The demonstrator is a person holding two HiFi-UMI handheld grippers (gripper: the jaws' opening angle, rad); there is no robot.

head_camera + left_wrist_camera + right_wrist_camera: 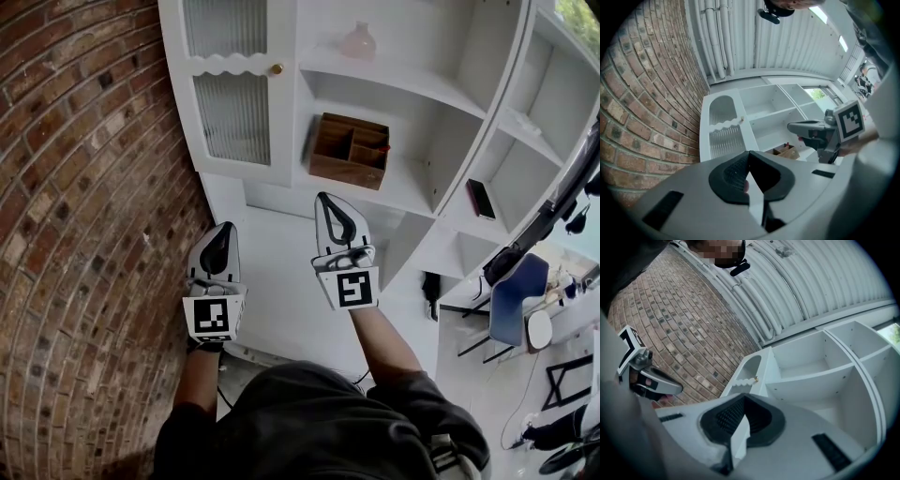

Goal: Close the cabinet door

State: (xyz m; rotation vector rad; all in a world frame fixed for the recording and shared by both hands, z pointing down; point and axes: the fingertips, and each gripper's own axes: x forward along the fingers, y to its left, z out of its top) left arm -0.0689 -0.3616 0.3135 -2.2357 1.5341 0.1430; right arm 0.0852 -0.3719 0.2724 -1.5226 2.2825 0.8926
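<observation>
A tall white cabinet door (234,112) with ribbed glass panels, a scalloped crossbar and a small brass knob (277,68) is seen at the eleven o'clock side of the head view, next to a red brick wall (75,187). The door appears to lie flush with the front of the white open-shelved cabinet (403,84), though the curved wide-angle picture leaves this uncertain. The left gripper (223,234) is held below the door, which stands at about twelve o'clock from it, well apart. Its black pads are pressed together at the tips, and nothing is gripped between them. The right gripper (328,202) is raised just beside it at its three o'clock, clenched on nothing in the same way. Neither tool is touching the cabinet. A brown wooden compartment box (349,150) is set on the shelf at twelve o'clock from the right gripper, and a pale pink glass bottle (358,42) is placed on the shelf above it. A flat dark object (481,199) is seen on a shelf at about two o'clock.
</observation>
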